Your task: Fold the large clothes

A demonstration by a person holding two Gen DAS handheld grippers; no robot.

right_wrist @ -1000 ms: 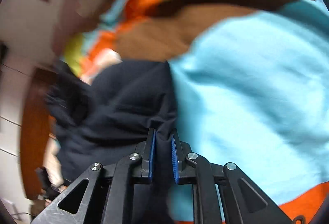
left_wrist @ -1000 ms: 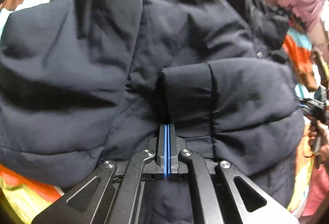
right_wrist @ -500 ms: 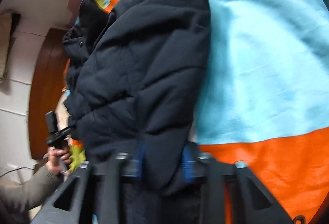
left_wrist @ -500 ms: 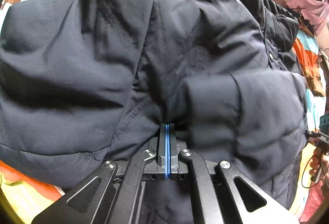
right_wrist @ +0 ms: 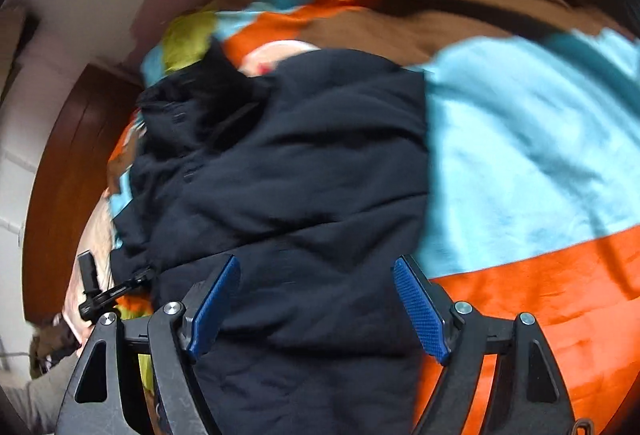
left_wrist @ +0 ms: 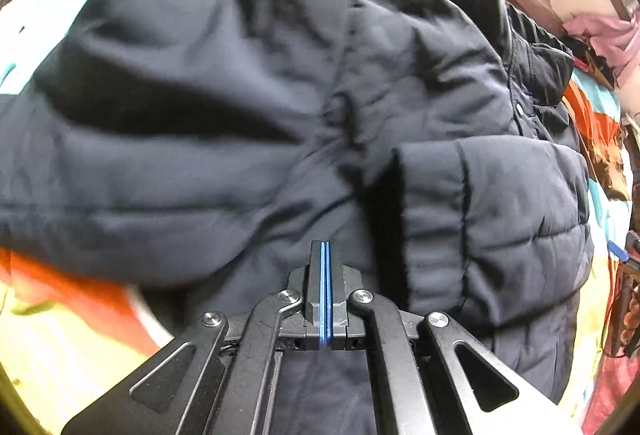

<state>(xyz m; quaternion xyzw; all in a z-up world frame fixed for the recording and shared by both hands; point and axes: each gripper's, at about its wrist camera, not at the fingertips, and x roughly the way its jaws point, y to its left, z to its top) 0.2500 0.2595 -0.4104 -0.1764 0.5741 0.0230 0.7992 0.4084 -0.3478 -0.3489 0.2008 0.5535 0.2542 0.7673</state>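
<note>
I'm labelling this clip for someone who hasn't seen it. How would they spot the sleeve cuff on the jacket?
Find the bright patchwork blanket with the dark navy puffer jacket heaped on it. In the left wrist view, look right of the shut left gripper: the cuff is the blunt, open sleeve end with a stitched band, unlike the smooth panels around it.

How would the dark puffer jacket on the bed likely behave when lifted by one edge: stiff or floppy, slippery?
The jacket would probably sag and drape: it lies in soft creases. Its quilted sleeve looks puffy, so likely bulky yet light. The smooth shell may slip from a shallow pinch.
</note>
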